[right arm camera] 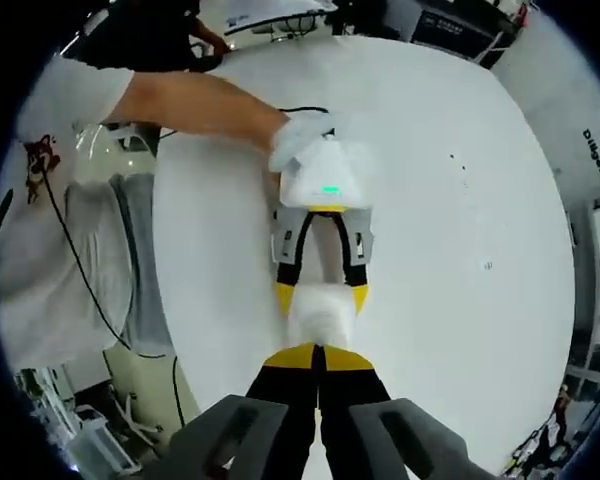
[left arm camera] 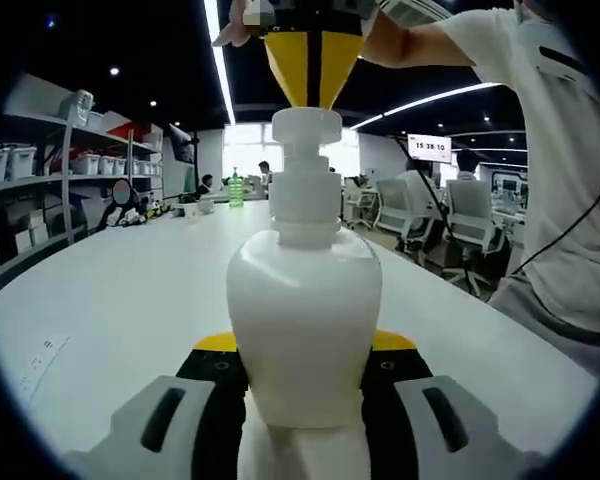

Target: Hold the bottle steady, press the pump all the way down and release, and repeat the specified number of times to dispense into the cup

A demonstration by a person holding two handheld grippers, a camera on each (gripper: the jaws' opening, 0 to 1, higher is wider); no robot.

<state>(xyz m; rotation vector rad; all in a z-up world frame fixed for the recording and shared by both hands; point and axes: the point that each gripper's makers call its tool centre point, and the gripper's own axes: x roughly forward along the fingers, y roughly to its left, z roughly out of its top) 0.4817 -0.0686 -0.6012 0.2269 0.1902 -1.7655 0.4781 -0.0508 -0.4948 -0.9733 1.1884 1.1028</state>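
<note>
A white pump bottle (left arm camera: 302,310) stands upright on the white table (left arm camera: 120,290). My left gripper (left arm camera: 305,345) is shut on its lower body, one yellow-tipped jaw on each side. My right gripper (left arm camera: 312,92) comes down from above with its yellow tips together, resting on the pump head (left arm camera: 306,125). In the right gripper view I look straight down: my right gripper (right arm camera: 318,358) is shut over the white bottle top (right arm camera: 320,318), and the left gripper (right arm camera: 321,297) reaches in from beyond, held by a person's hand (right arm camera: 300,140).
Shelves with storage bins (left arm camera: 40,165) line the left wall. A green bottle (left arm camera: 236,188) and small items sit at the table's far end. Office chairs (left arm camera: 420,210) stand to the right. The person's torso (left arm camera: 570,200) is close at the right table edge.
</note>
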